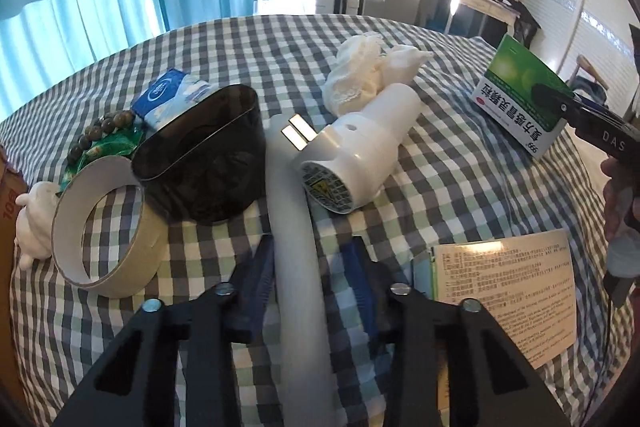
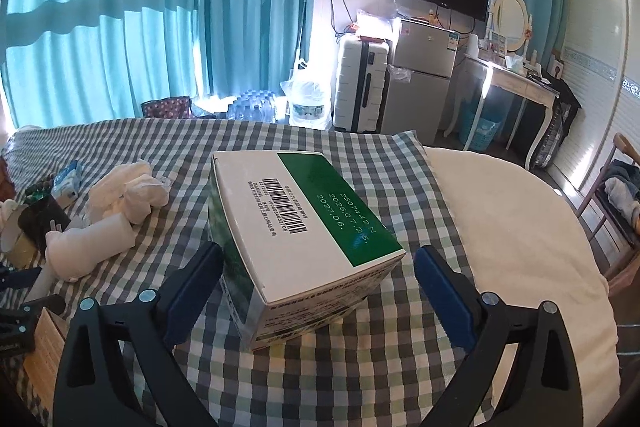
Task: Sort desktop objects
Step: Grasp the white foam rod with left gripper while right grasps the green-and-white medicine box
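A pale, translucent tube (image 1: pixel 292 211) lies lengthwise on the checked bedspread (image 1: pixel 460 187) and runs between the blue pads of my left gripper (image 1: pixel 310 251). The jaws stand narrow around it; the left pad is at its side, and a strip of cloth shows between the tube and the right pad. A white plug-in device (image 1: pixel 352 155) with two metal prongs rests against the tube's far end. My right gripper (image 2: pixel 320 291) is open wide around a green-and-white medicine box (image 2: pixel 304 227) standing on the bed, with a clear gap at the right pad. The same medicine box (image 1: pixel 516 95) shows at the far right of the left wrist view.
Left of the tube sit a black oval tin (image 1: pixel 200 163), a tape roll (image 1: pixel 104 227), a bead bracelet (image 1: pixel 100 131), a blue tissue pack (image 1: pixel 172 95) and a white figurine (image 1: pixel 36 215). Crumpled tissue (image 1: pixel 368 71) lies behind the plug. A printed leaflet (image 1: pixel 508 295) lies right. A white pillow (image 2: pixel 512 227) borders the box.
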{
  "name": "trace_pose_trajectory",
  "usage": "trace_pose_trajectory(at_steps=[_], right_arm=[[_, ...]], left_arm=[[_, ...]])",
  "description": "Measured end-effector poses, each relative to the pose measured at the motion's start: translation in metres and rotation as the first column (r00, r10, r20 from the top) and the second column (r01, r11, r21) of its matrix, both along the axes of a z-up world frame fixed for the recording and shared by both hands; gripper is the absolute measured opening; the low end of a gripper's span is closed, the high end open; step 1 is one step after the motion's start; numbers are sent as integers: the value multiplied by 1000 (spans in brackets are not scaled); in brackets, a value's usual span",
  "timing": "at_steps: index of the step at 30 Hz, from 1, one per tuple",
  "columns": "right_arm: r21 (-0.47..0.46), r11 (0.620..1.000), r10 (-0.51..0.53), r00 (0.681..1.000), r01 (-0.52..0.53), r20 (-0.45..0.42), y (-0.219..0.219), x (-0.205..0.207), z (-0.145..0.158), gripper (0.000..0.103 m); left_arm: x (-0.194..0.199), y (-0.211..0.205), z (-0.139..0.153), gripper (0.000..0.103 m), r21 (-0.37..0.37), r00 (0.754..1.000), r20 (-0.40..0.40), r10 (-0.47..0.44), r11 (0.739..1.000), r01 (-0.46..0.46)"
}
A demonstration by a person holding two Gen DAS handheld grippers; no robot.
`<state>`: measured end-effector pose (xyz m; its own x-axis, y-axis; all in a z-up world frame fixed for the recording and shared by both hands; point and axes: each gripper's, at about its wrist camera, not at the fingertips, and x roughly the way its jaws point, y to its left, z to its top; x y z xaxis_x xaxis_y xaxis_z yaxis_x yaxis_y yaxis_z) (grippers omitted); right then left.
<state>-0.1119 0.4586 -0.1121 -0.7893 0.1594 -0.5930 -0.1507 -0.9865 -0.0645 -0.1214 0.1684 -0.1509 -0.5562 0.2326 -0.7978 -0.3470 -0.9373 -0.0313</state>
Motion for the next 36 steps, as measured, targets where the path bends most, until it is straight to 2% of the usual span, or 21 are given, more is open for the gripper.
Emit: trace_pose_trajectory(at_steps=[1,3,7,13,16,21,25,30,32,36], right_arm=[[-11,1000,5,1000,-5,5,1,-1,-1,98],[-16,1000,11,1000,-11,8,2,-2,-1,99],[-7,1000,14,1000,-14,-12,9,-1,0,99],[-155,988,20,1000,-20,-4,34,4,-3,99],[-173,985,-3,999,-3,-36,39,9,-2,99],[-213,977,3,999,-12,-42,40,6,-6,99],[-191,980,49,998,-53,-26,23,1,-9,99],[-163,959,225,973,-230,-50,-7,5,5,100],[-110,967,226,973,-230,-49,-13,7,10,100],[-29,986,162,986,-163,-29,-12,4,3,100]], left_arm=[[0,0,1,18,-10,1000,-6,6,1000,-6],[-2,-1,3,15,-12,1000,2,5,1000,-5],[-4,-5,6,14,7,999,26,23,1000,-23],[3,-8,1,14,-28,1000,1,11,1000,-11],[6,-5,0,14,-36,1000,0,8,999,-8],[2,-3,0,14,-15,1000,18,17,1000,-17],[1,-5,0,14,-16,1000,18,15,1000,-15],[3,-4,-1,14,-11,1000,20,16,1000,-15],[4,-4,-1,14,-12,1000,20,15,1000,-15],[5,-1,-3,14,-11,1000,17,11,1000,-11]])
